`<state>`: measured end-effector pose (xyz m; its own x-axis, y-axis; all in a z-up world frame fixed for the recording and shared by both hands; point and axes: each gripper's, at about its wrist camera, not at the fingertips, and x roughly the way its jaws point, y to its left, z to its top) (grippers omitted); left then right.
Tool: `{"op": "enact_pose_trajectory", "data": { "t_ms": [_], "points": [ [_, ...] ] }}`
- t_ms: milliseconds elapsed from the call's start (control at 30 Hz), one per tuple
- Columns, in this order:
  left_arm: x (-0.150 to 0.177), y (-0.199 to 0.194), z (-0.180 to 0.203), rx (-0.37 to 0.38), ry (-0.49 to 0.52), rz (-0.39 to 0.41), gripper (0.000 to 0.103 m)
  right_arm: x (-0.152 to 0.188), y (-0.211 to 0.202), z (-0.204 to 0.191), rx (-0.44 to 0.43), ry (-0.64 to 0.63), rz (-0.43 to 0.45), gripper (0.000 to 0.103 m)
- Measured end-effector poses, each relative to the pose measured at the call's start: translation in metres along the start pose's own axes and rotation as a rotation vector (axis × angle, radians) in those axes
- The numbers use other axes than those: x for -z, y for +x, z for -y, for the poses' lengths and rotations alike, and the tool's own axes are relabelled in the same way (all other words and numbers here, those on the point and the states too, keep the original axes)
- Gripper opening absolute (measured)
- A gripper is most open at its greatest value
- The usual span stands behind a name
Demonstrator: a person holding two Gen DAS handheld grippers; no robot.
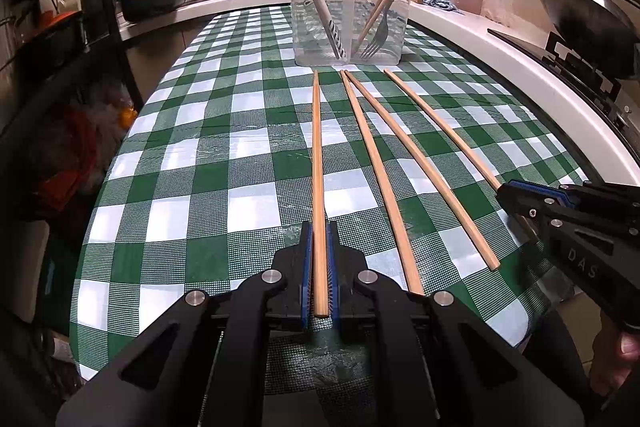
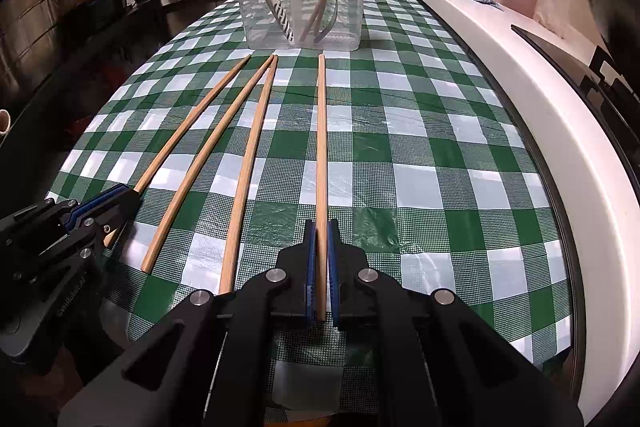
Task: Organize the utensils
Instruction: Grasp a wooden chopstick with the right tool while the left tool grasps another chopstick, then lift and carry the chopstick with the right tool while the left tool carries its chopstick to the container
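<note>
1. Chopsticks are clamped at their near ends: the leftmost chopstick (image 1: 318, 163) by the left gripper (image 1: 319, 227), the rightmost chopstick (image 2: 321, 147) by the right gripper (image 2: 321, 225).
2. Two loose chopsticks (image 1: 384, 163) are laid between them on the checked tablecloth (image 1: 200, 155).
3. Beyond the tips, a clear divided container (image 1: 348, 7) with utensils is seen, unobstructed.

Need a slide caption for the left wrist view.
Left gripper shut on the leftmost chopstick; three more lie on the checked cloth before the clear bin.
</note>
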<state>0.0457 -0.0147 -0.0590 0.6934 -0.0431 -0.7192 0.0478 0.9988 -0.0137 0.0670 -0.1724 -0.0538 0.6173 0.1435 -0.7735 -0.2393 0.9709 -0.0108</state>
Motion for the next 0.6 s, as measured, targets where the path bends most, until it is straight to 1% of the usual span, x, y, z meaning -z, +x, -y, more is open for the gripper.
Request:
{"op": "enact_pose_trajectory", "data": {
  "t_ms": [167,267,400,600],
  "points": [
    [0.0,0.0,0.0,0.001,0.003,0.001,0.007,0.0,0.0,0.0,-0.003,0.005,-0.002,0.006],
    [0.0,-0.001,-0.003,0.006,-0.01,0.0,0.007,-0.002,-0.003,0.004,-0.029,0.031,0.006,0.006],
    [-0.002,-0.009,-0.007,0.005,-0.016,0.03,0.007,-0.009,-0.019,0.002,-0.032,0.02,0.084,0.006],
    [-0.008,-0.036,-0.01,-0.008,0.004,0.129,0.007,-0.018,-0.049,0.002,-0.043,0.004,0.211,0.006]
  ]
}}
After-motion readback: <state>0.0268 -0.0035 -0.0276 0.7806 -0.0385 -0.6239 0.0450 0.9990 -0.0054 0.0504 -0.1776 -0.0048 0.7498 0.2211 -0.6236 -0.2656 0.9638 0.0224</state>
